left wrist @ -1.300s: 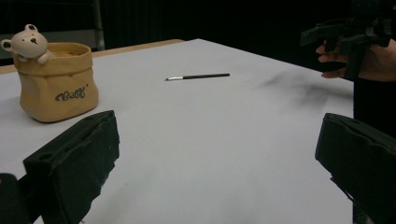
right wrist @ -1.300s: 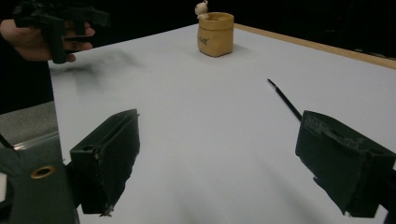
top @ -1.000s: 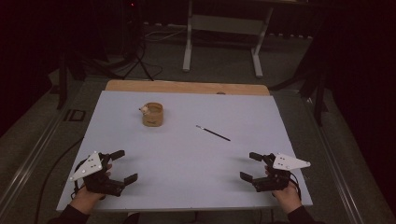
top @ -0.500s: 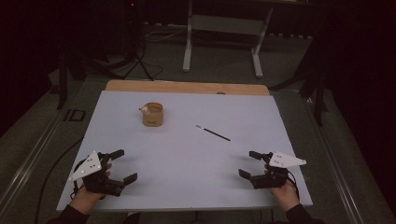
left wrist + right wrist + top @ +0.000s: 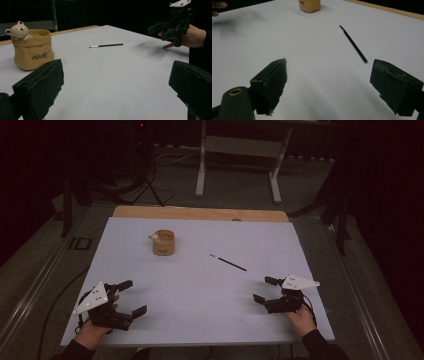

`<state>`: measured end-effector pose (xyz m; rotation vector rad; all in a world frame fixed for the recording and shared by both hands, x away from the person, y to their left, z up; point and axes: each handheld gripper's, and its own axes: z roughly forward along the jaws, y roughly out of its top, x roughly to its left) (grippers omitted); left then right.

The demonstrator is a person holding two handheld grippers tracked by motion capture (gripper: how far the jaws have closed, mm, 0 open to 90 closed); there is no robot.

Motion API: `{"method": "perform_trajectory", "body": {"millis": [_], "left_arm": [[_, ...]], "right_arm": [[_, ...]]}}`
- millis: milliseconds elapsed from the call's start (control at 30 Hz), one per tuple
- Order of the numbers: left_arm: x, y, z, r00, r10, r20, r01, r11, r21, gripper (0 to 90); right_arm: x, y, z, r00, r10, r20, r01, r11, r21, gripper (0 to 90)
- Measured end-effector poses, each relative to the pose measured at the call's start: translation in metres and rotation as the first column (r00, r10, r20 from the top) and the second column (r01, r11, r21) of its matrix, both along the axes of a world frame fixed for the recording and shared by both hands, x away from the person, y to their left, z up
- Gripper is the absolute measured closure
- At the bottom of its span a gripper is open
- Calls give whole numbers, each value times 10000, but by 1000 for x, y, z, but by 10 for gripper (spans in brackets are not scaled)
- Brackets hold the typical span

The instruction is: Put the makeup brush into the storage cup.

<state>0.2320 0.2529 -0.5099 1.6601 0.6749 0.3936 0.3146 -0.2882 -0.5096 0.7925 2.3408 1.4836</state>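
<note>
Dim room, dark floor; pale table top (image 5: 200,320) fills the middle of the high view, wooden strip along its far edge. My left gripper (image 5: 129,297) sits at lower left and my right gripper (image 5: 265,289) at lower right, both with jaws spread wide and empty. Tan bear pot (image 5: 163,242) stands upper left of centre; thin black brush (image 5: 228,262) lies flat right of it, well apart from both grippers.
</note>
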Motion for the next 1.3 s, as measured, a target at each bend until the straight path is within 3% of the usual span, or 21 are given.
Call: {"method": "perform_trajectory", "body": {"millis": [433, 767, 1067, 1300], "left_arm": [[0, 0, 0, 10000, -40, 3, 40, 10000, -7, 2], [0, 0, 0, 10000, -66, 4, 66, 10000, 26, 2], [0, 0, 1, 10000, -77, 24, 78, 10000, -25, 2], [0, 1, 1, 9999, -130, 13, 130, 9999, -14, 2]], "right_arm": [[26, 7, 11, 9992, -387, -130, 384, 9990, -215, 139], [51, 23, 26, 9996, -277, 114, 282, 9986, -456, 139], [71, 31, 37, 9990, -413, 181, 431, 9923, -1159, 140], [84, 35, 35, 9988, -482, -126, 454, 9850, -1664, 142]]}}
